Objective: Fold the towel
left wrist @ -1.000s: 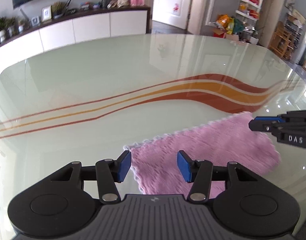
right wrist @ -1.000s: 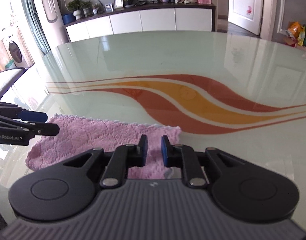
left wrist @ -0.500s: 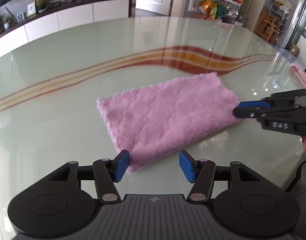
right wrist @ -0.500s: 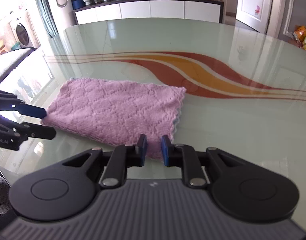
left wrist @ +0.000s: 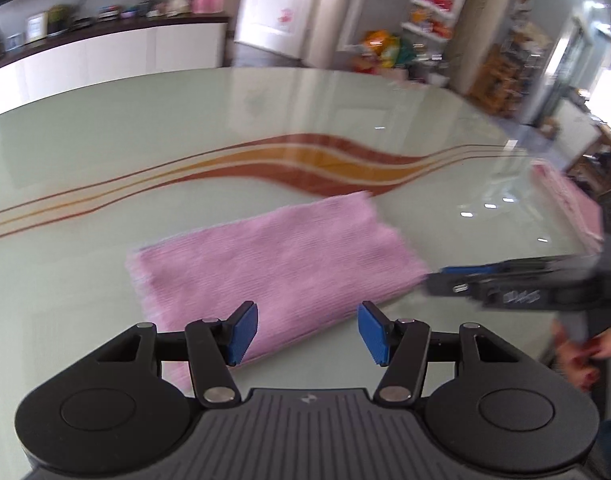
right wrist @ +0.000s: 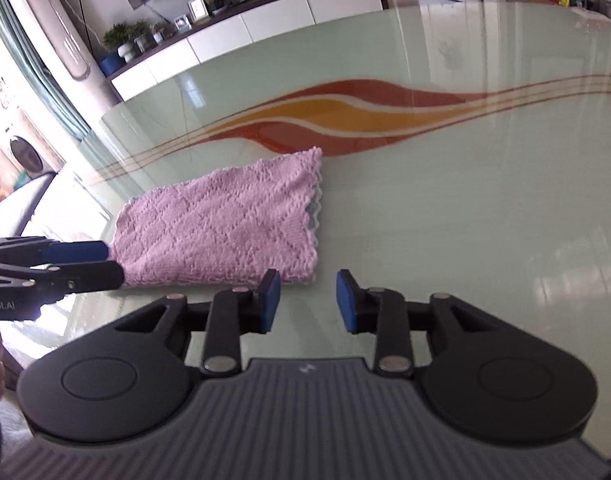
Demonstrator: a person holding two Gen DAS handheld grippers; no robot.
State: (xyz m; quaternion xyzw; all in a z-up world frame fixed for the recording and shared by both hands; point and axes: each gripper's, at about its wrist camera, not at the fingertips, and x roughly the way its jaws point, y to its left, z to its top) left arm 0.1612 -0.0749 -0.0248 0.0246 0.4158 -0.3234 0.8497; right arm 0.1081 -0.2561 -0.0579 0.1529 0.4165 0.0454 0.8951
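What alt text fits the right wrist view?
A folded pink towel lies flat on a glossy glass table with orange-red wave stripes. The right gripper is open just short of its near edge, holding nothing, while the left gripper reaches in from the left.

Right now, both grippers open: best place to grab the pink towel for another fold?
Grip the pink towel at its scalloped short end, at a corner, low along the table. That end shows stacked free edges; the opposite end beside the left gripper looks rounded, likely a fold. The right gripper sits nearest the scalloped end, so it probably suits.
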